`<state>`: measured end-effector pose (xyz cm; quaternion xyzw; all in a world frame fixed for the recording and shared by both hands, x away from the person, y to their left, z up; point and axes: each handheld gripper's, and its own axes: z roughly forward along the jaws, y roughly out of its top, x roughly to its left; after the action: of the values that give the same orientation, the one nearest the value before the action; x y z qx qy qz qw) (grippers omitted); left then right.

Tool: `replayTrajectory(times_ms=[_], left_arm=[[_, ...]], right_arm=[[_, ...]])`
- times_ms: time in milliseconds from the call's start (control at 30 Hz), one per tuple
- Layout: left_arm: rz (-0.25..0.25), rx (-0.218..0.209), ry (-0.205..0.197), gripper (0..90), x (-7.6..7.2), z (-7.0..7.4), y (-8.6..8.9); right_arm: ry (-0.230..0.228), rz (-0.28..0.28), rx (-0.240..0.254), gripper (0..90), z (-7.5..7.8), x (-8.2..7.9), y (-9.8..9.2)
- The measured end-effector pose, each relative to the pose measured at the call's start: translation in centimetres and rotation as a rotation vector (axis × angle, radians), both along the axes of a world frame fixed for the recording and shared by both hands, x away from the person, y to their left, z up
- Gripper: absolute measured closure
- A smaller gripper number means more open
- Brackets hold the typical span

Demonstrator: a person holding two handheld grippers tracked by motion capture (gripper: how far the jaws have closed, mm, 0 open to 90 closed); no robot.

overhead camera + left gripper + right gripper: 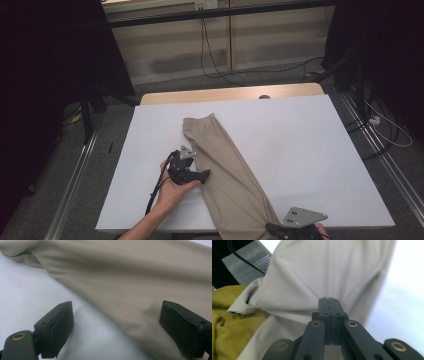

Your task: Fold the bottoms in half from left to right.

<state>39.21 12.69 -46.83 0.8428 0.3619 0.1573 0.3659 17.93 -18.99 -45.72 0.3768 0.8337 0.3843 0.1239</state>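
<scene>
High view: beige trousers (227,170) lie diagonally across white worktop (310,150), unfolded.
Left hand-held gripper (200,176): jaws spread, straddling the cloth edge.
Right hand-held gripper (328,302): clamped closed on the fabric.
Left to do: probably folding.

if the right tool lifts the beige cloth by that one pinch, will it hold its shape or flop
Likely flop: the cloth lies in soft folds and hangs limp over the table edge. Probably light, since the weave looks thin. It may drag rather than slide, bunching where the right tool pinches it.
</scene>
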Motion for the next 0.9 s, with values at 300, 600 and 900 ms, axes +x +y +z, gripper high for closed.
replayTrajectory(times_ms=[300,600,900], left_arm=[[-0.007,-0.006,0.002,11.6,0.0,0.0,0.1],[-0.037,-0.034,0.011,18.9,-1.8,1.7,0.6],[-0.104,-0.066,0.06,27.3,-5.6,2.4,0.8]], right_arm=[[0.045,-0.079,0.007,84.1,-0.3,0.0,-2.0],[-0.011,-0.1,0.068,66.5,0.6,2.2,-1.5],[-0.055,-0.094,0.043,74.4,1.1,6.6,0.1]])
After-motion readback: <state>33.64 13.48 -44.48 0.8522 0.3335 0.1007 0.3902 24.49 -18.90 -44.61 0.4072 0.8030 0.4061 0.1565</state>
